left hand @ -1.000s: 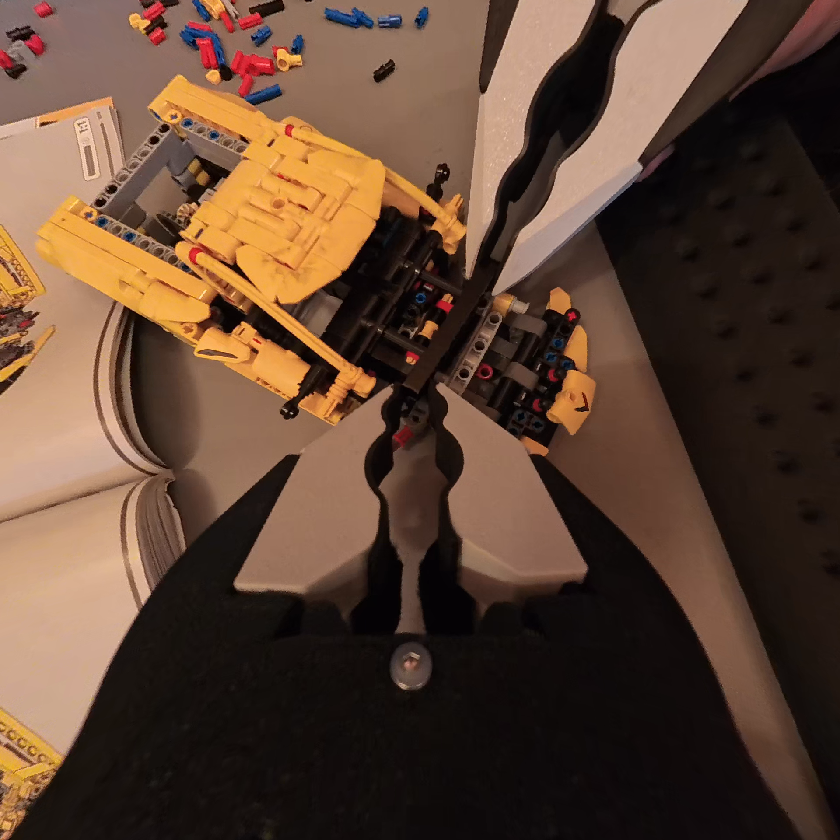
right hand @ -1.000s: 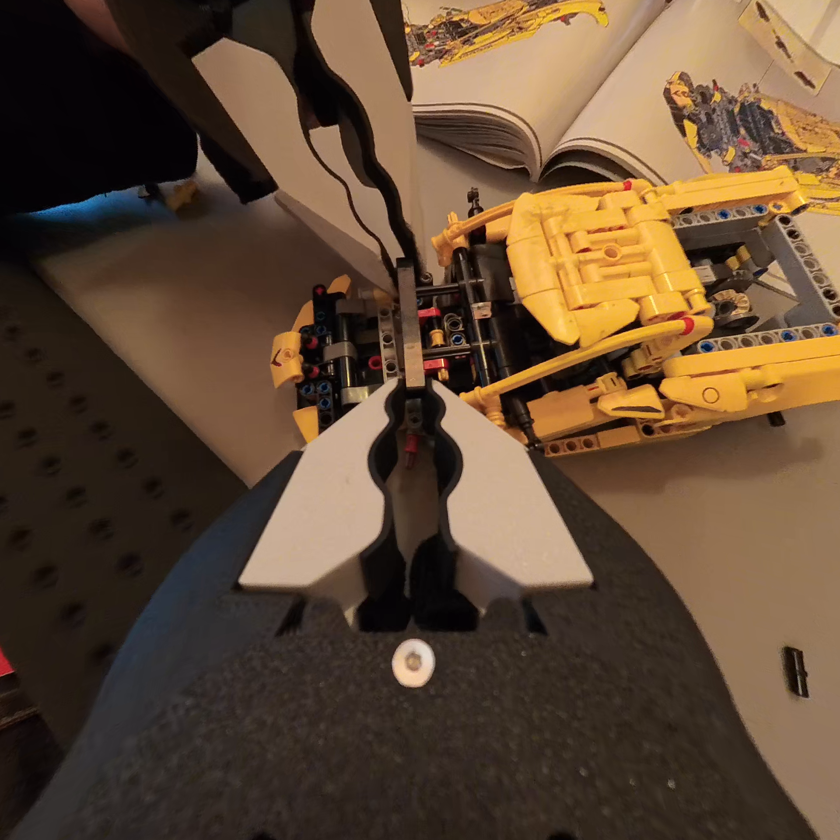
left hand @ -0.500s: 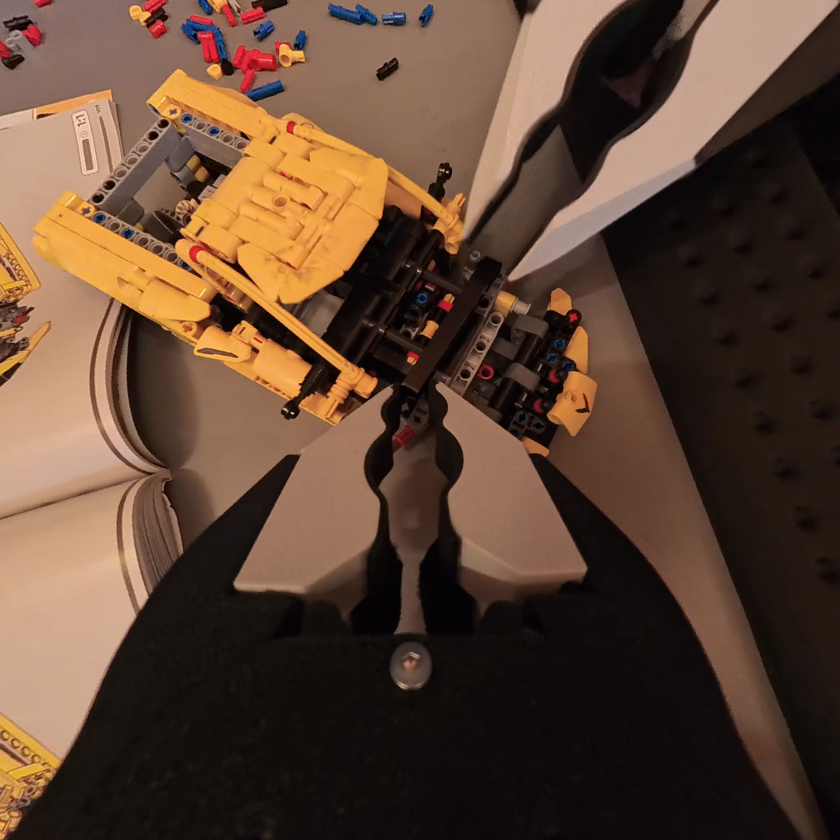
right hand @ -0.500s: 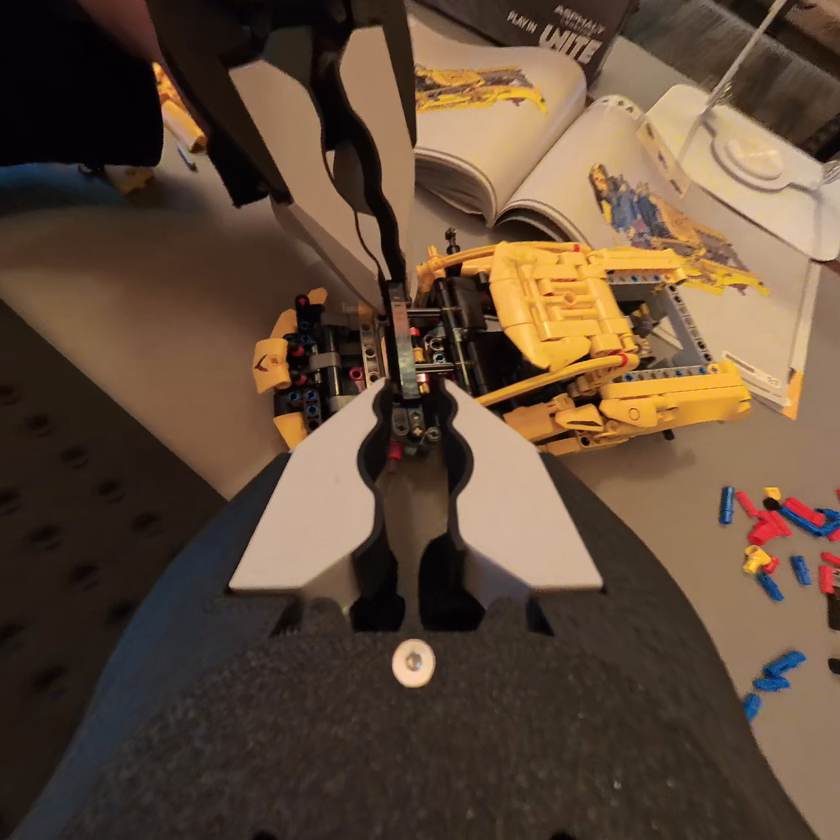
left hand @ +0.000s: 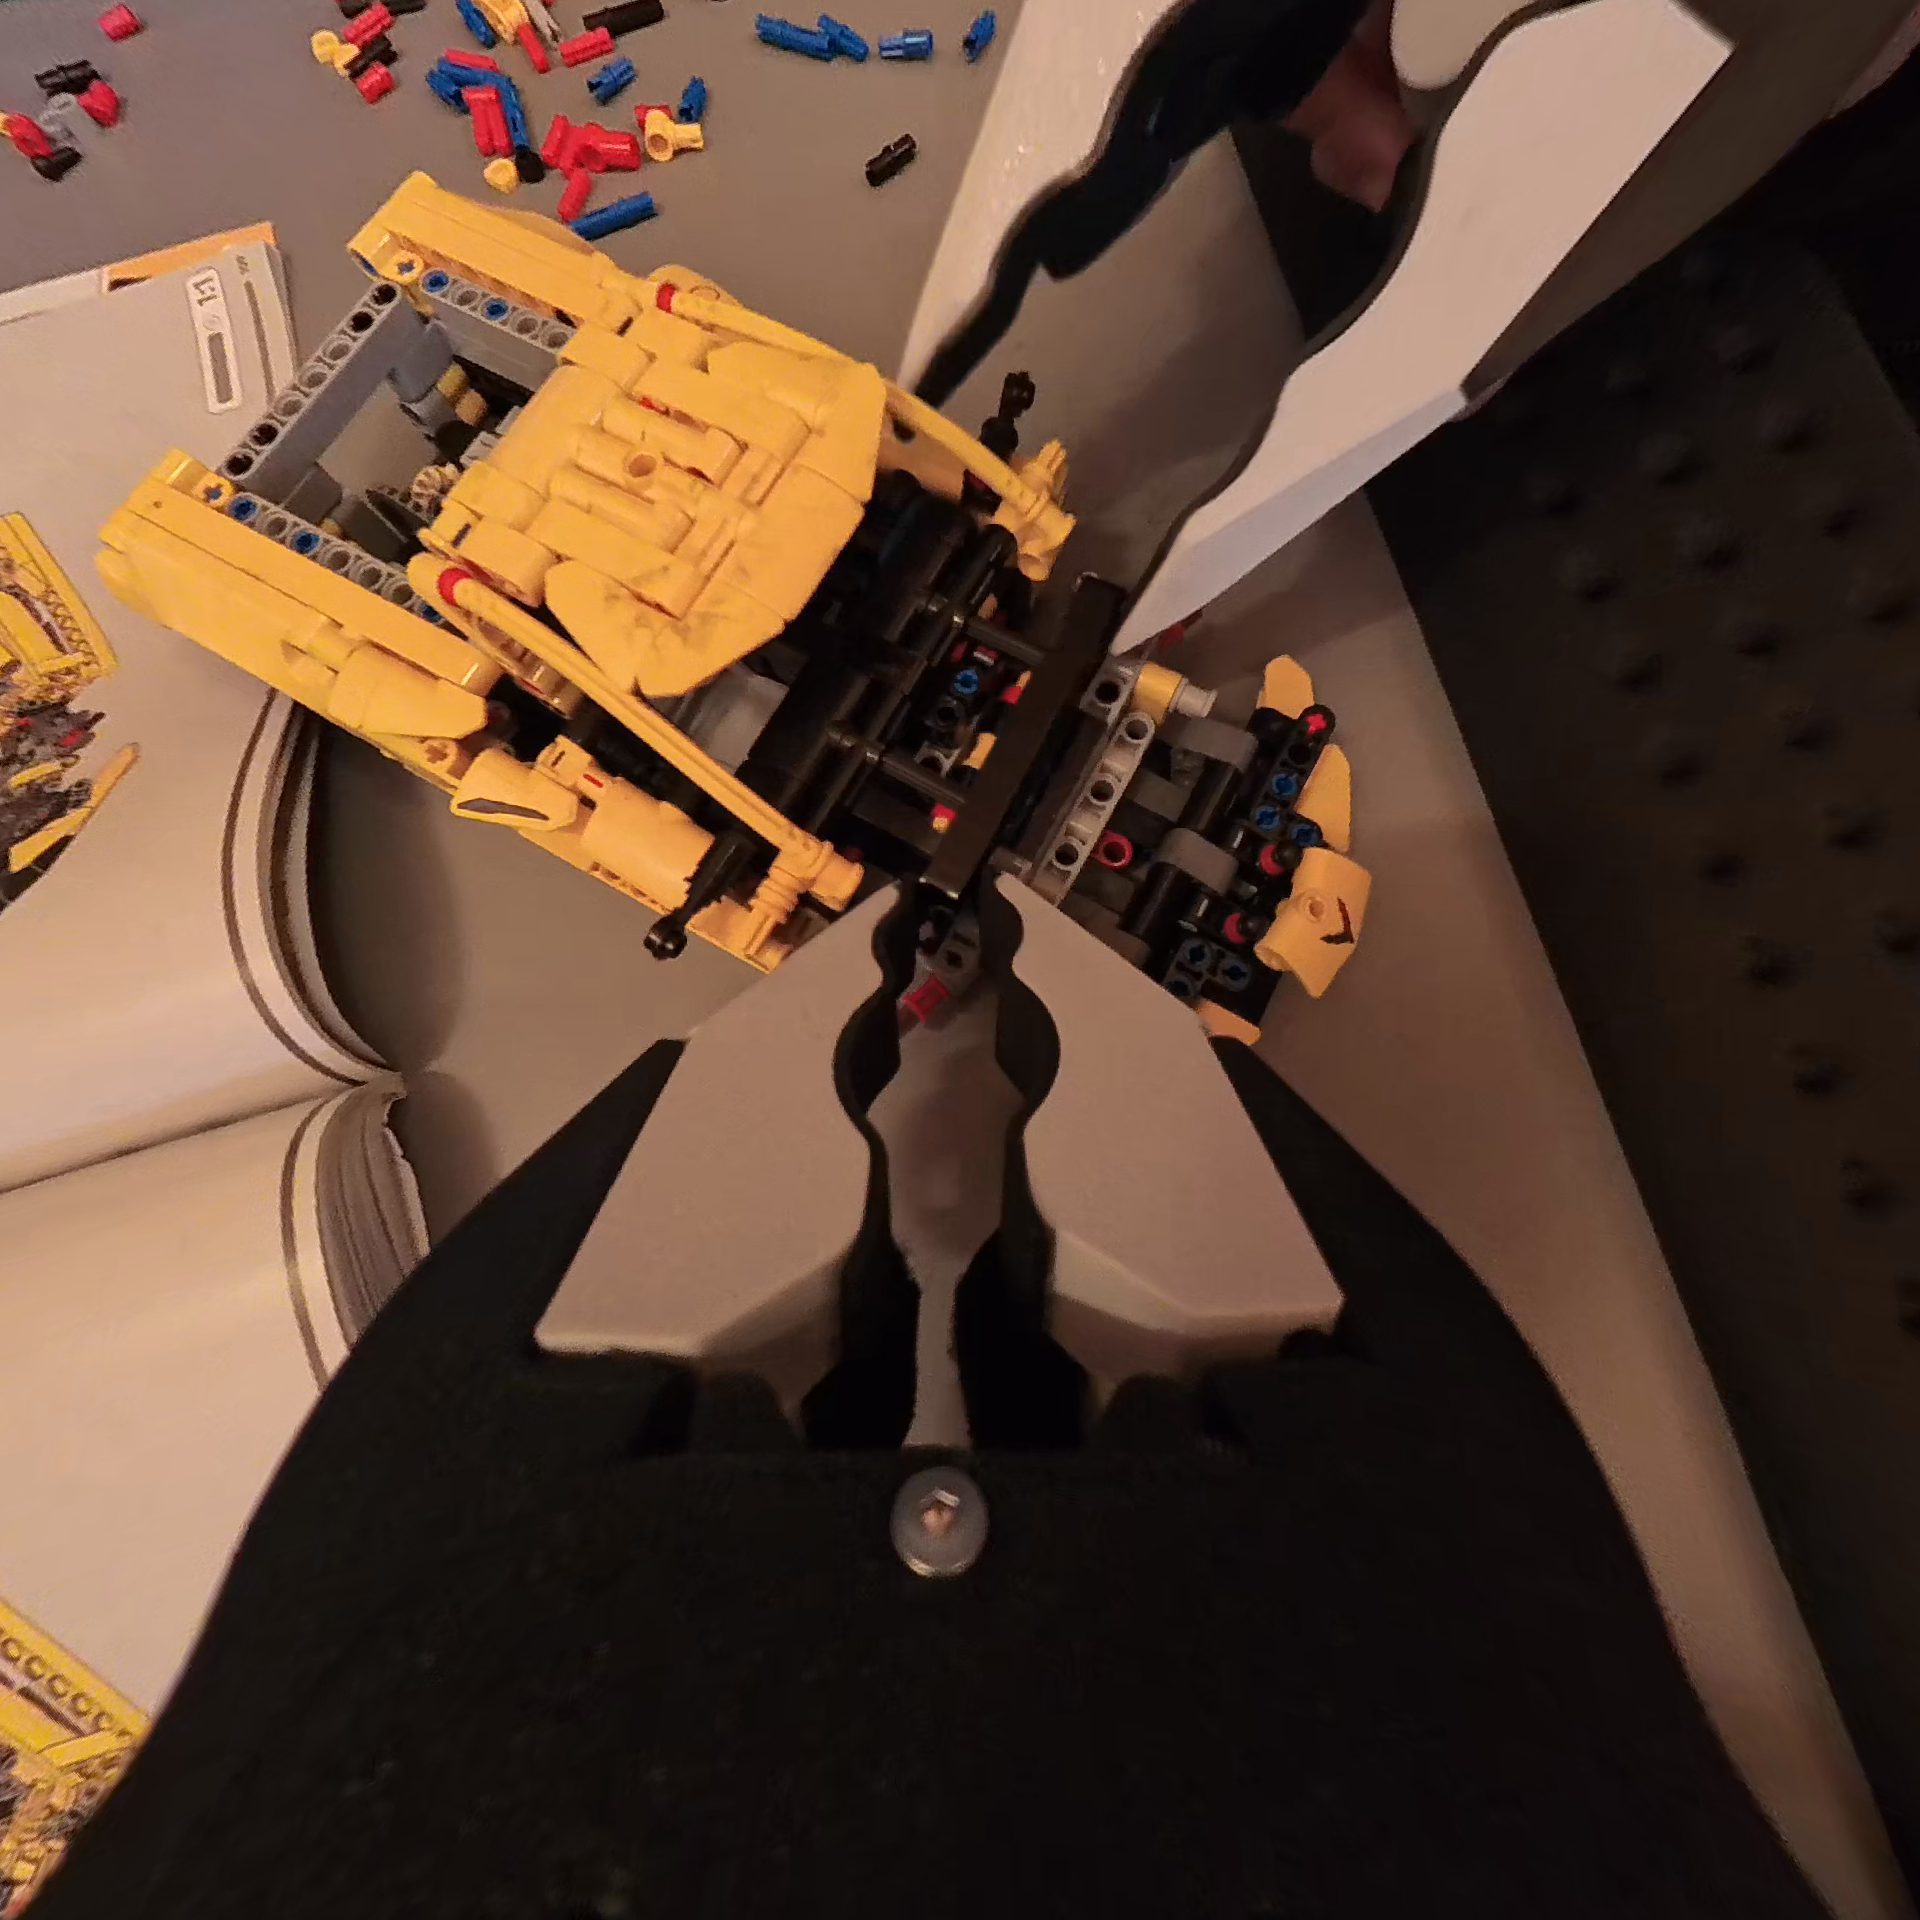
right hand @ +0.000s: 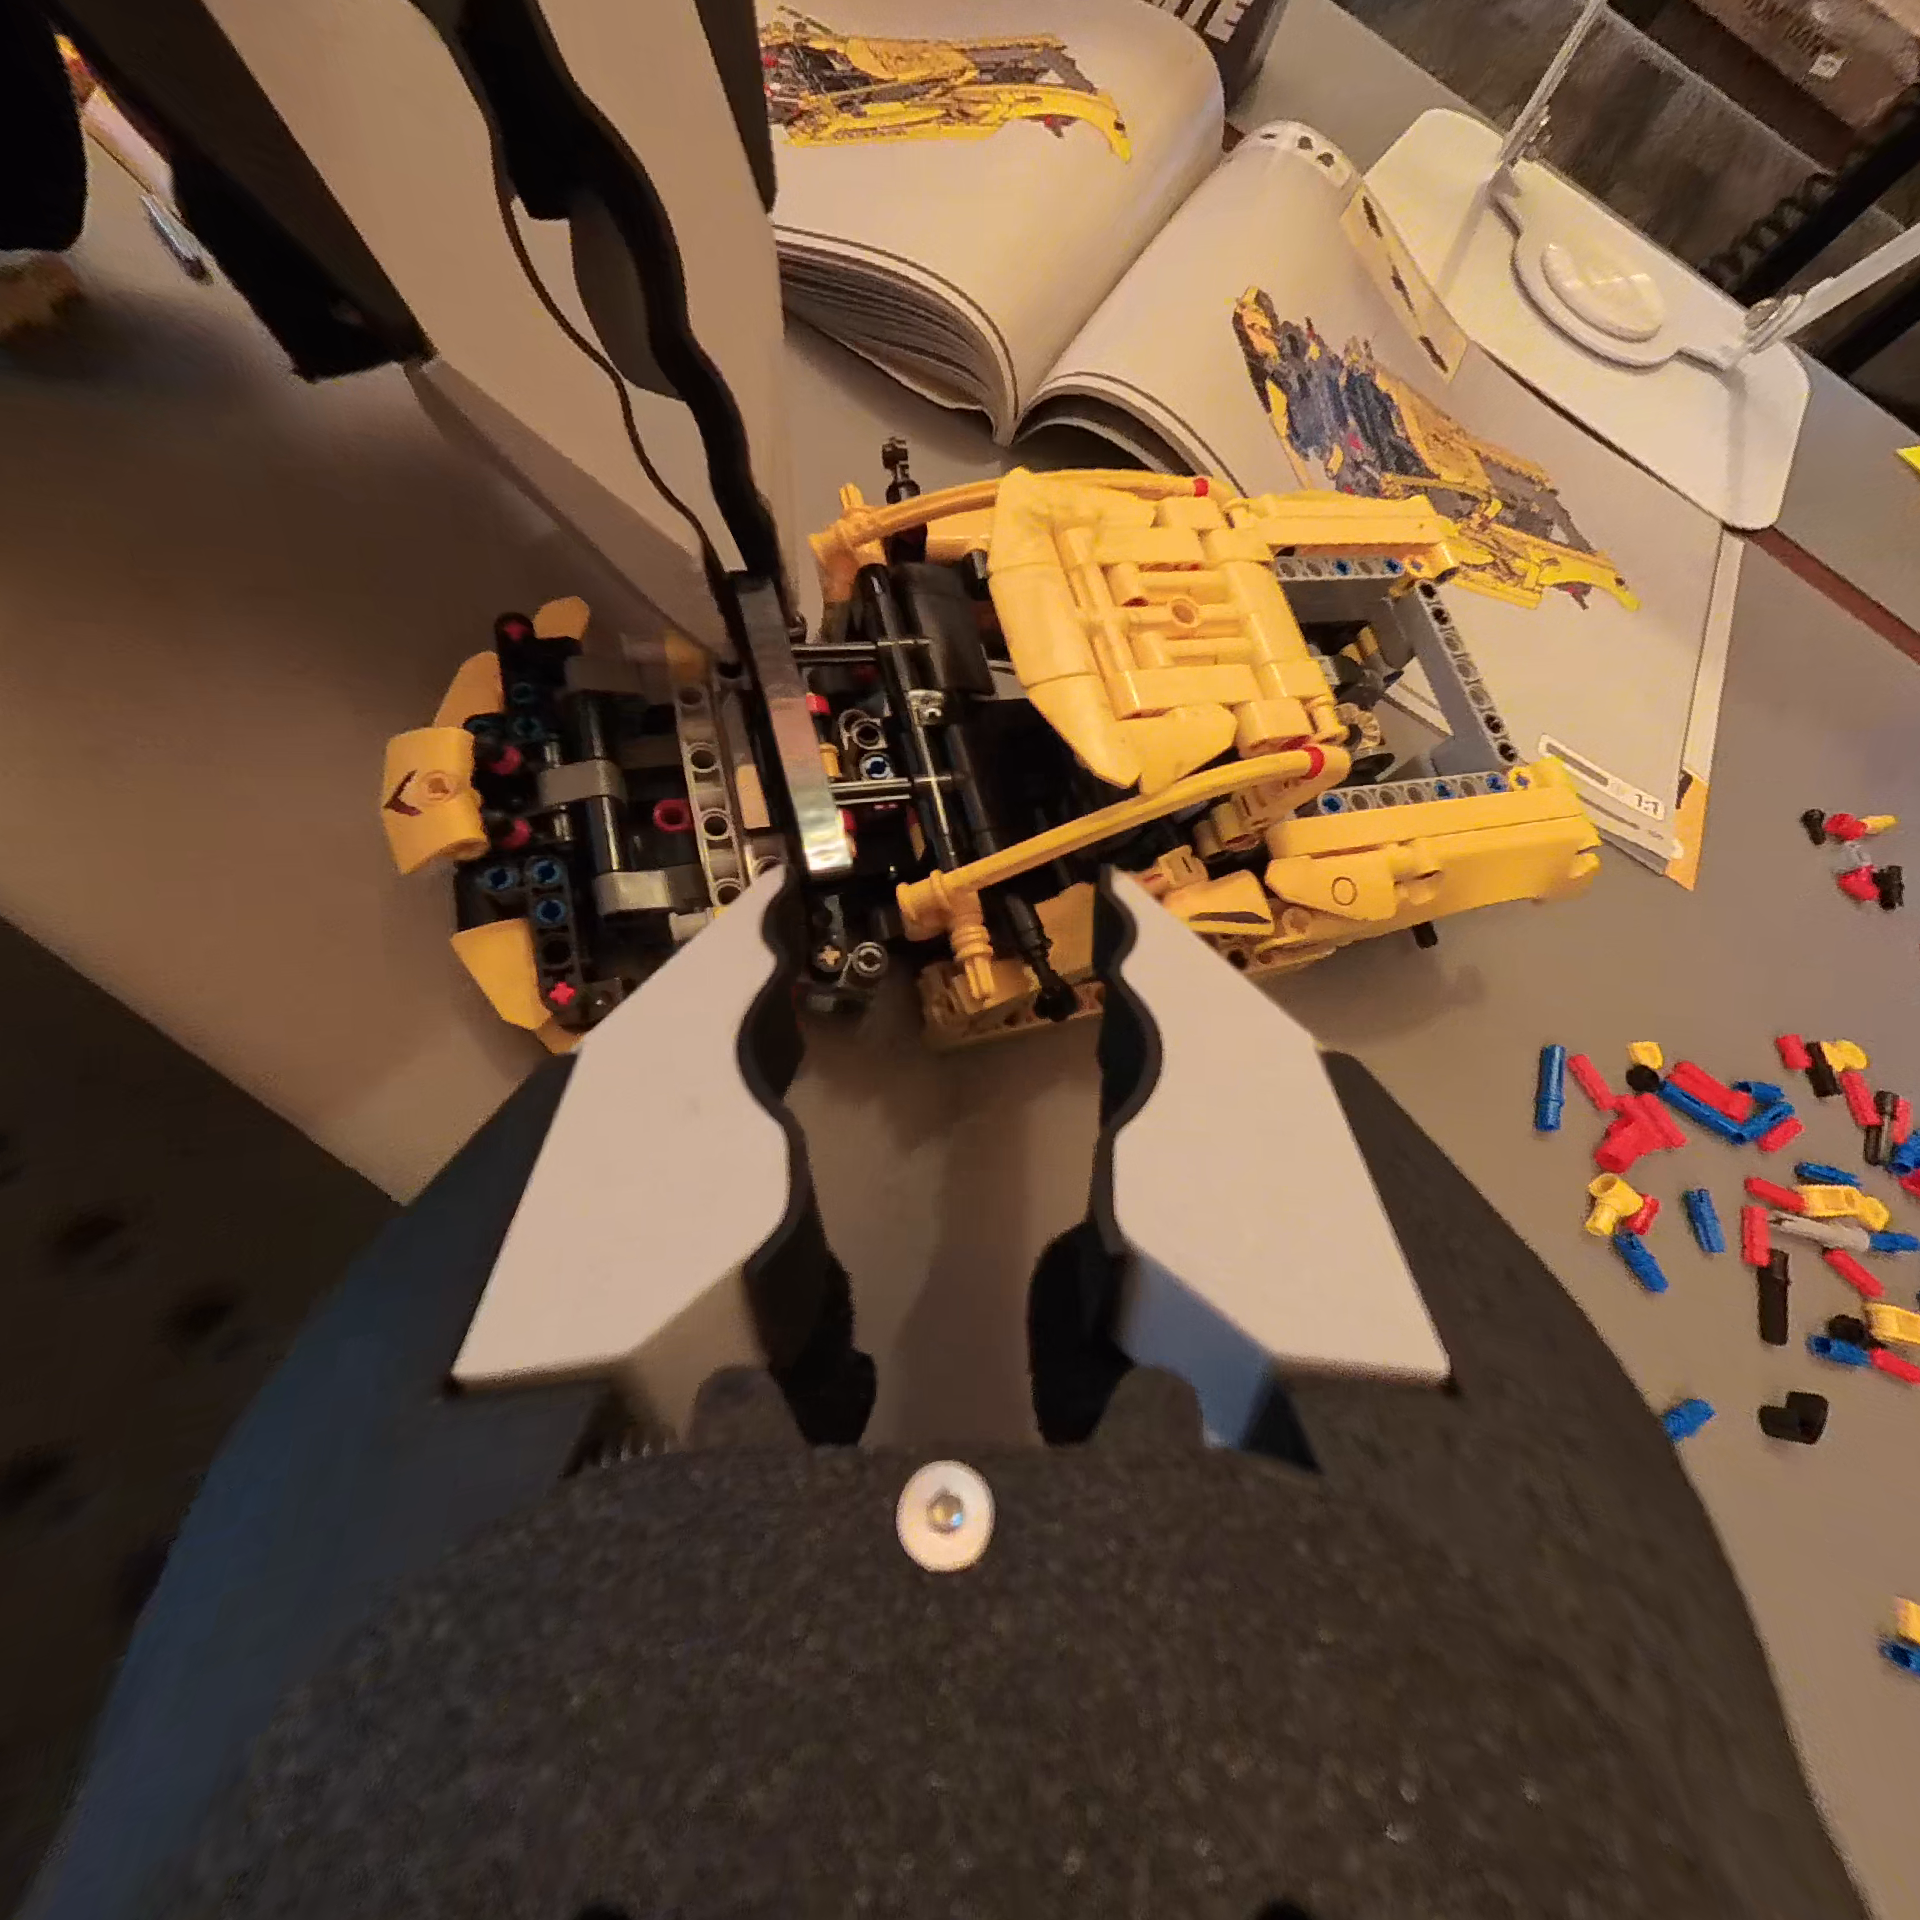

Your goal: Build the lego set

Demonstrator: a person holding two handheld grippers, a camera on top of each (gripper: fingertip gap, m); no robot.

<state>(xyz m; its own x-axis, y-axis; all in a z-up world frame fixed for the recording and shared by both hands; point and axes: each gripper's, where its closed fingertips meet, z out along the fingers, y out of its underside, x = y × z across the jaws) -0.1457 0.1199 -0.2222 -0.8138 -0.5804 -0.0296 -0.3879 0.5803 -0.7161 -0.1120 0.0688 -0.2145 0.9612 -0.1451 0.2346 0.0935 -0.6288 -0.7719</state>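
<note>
A half-built yellow lego car (left hand: 644,520) lies on the grey table, also in the right wrist view (right hand: 1164,623). A black beam (left hand: 1029,738) lies across its dark front section. My left gripper (left hand: 945,904) is shut on the near end of this beam. In the right wrist view the beam (right hand: 790,717) runs from the left gripper's fingers (right hand: 665,312) toward my right gripper (right hand: 945,894). The right gripper is open and empty, with its jaws wide apart just short of the beam's end. Its fingers (left hand: 1403,312) show spread at the top right of the left wrist view.
An open instruction booklet (left hand: 125,935) lies beside the car, also in the right wrist view (right hand: 1039,260). Loose red, blue, yellow and black pins (right hand: 1745,1143) are scattered on the table. A white stand base (right hand: 1590,312) sits behind. A dark studded mat (left hand: 1662,727) borders the table edge. Some 7 centimeters of space lies between my two pairs of fingers.
My right gripper has opened, let go of the black beam's end and drawn back a little. My left gripper stays shut on the other end.
</note>
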